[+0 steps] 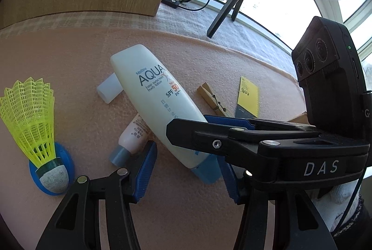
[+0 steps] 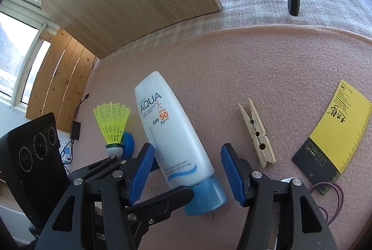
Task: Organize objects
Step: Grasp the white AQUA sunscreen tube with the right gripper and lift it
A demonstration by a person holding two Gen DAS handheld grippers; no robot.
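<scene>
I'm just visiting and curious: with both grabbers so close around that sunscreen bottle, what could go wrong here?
1. The sunscreen bottle lies across a small tube; lifting it may roll that tube away.
2. The left gripper and right gripper, both open, straddle the same bottle and could collide.
3. A bump could knock over the shuttlecock beside them.

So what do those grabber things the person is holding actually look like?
Each hand-held gripper has black plastic arms with silver screws and blue ribbed fingers. One is lettered "DAS", carries a black three-lens camera block, and is held in a white knitted glove.
</scene>
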